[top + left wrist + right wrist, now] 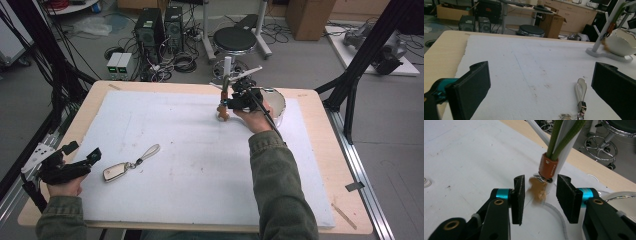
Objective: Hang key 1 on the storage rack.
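right gripper (540,195): jaws parted, nothing clamped | brown charm (537,190) between them, hanging on white stand (227,67) | left gripper (80,160): open, away | risk: snagging charm topples stand

Green strap (559,137), orange band (548,165)

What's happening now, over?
Right gripper open around hanging brown charm, pads off. Left gripper open by key fob. Nothing blocking.
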